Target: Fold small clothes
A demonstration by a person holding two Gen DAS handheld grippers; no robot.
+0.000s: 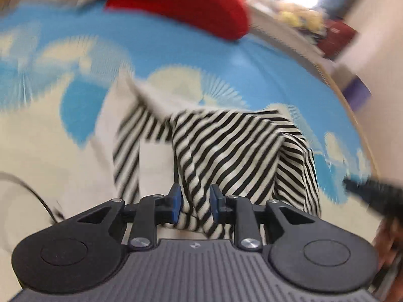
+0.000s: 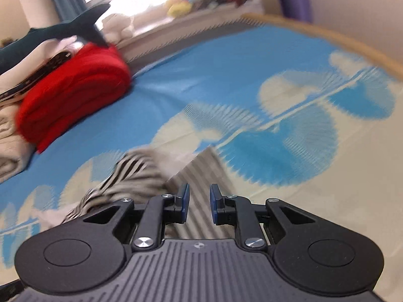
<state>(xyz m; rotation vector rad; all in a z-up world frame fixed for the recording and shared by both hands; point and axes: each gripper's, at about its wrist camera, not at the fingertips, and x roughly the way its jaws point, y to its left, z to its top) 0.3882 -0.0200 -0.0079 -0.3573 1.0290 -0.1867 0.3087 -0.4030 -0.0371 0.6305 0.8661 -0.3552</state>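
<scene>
A black-and-white striped garment (image 1: 226, 151) lies bunched on the blue and cream bedsheet (image 1: 226, 63). My left gripper (image 1: 195, 201) hovers at the garment's near edge; its jaws stand a little apart, a fold of the striped cloth lies loose in the gap, and the blue pads do not press on it. My right gripper (image 2: 199, 201) is open by a narrow gap just above the blurred striped garment (image 2: 131, 173), which spreads to its left and under it. A dark blurred shape (image 1: 372, 196) at the right edge of the left wrist view looks like the other gripper.
A folded red cloth (image 2: 75, 93) sits at the back left with cream folded laundry (image 2: 10, 146) and a dark plush shark (image 2: 63, 29) beside it. A wooden bed edge (image 2: 327, 35) bounds the sheet on the right, with a purple object (image 2: 294, 2) beyond it.
</scene>
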